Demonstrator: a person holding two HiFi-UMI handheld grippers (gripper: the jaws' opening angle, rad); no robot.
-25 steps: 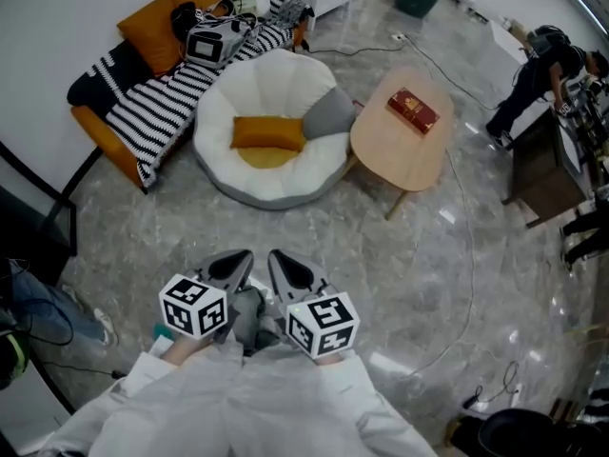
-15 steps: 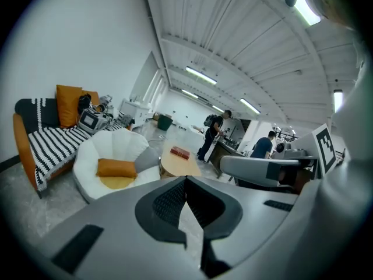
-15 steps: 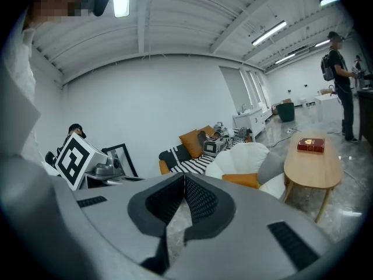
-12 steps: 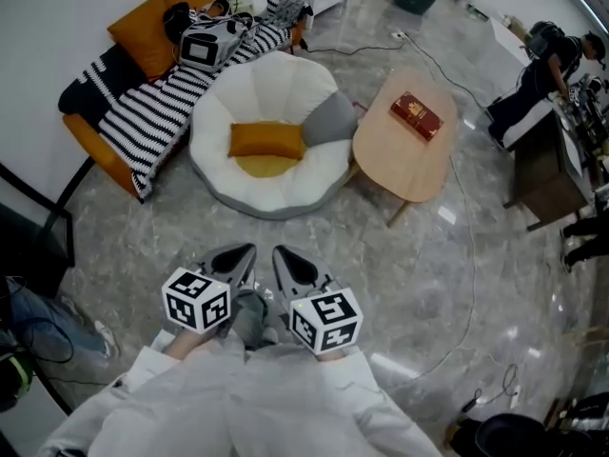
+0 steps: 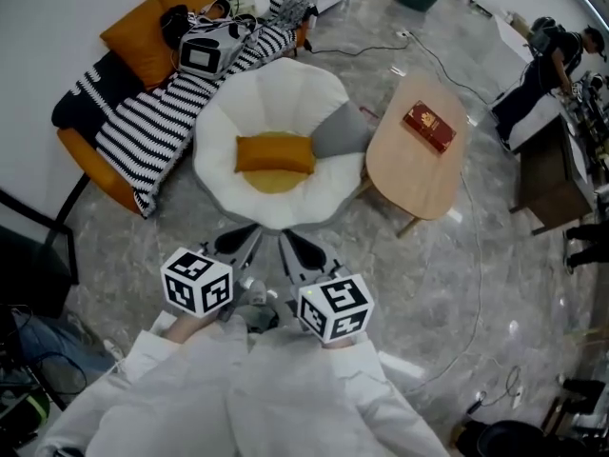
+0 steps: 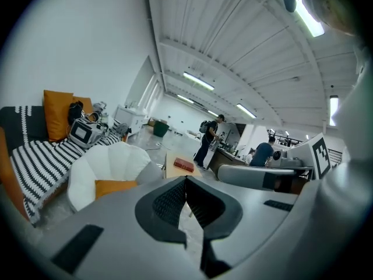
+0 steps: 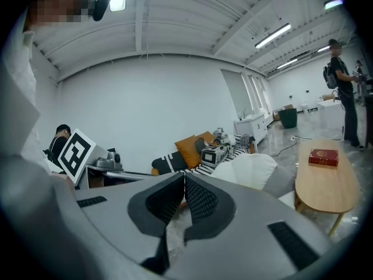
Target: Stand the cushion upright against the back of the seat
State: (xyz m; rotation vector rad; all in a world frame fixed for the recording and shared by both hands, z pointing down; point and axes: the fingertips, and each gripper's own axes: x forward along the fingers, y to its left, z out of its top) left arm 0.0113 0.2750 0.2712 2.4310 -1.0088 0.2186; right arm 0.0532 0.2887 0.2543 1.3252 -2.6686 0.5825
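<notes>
Lying flat on the yellow seat pad (image 5: 271, 179) of the white armchair (image 5: 221, 127), the orange cushion (image 5: 274, 153) sits with its long side across the seat. It is in front of the armchair's backrest and does not lean on it. A grey cushion (image 5: 340, 131) is propped on the armchair's right side, just beside the orange cushion.

The left gripper (image 5: 243, 240) is held just short of the armchair's front rim, pointing toward the armchair. Its jaws are pressed together with nothing between them. The right gripper (image 5: 290, 246) is held beside it, also just short of the front rim and pointing the same way. Its jaws are likewise clenched and empty. Neither gripper touches the armchair or the orange cushion.

To the left of the armchair stands a sofa (image 5: 81, 150) covered by a striped blanket (image 5: 152, 122), which reaches the armchair's left rim. To the right of the armchair stands a wooden table (image 5: 419, 174) carrying a red box (image 5: 428, 127). A person (image 5: 547, 65) stands well beyond the table, far to the armchair's right
</notes>
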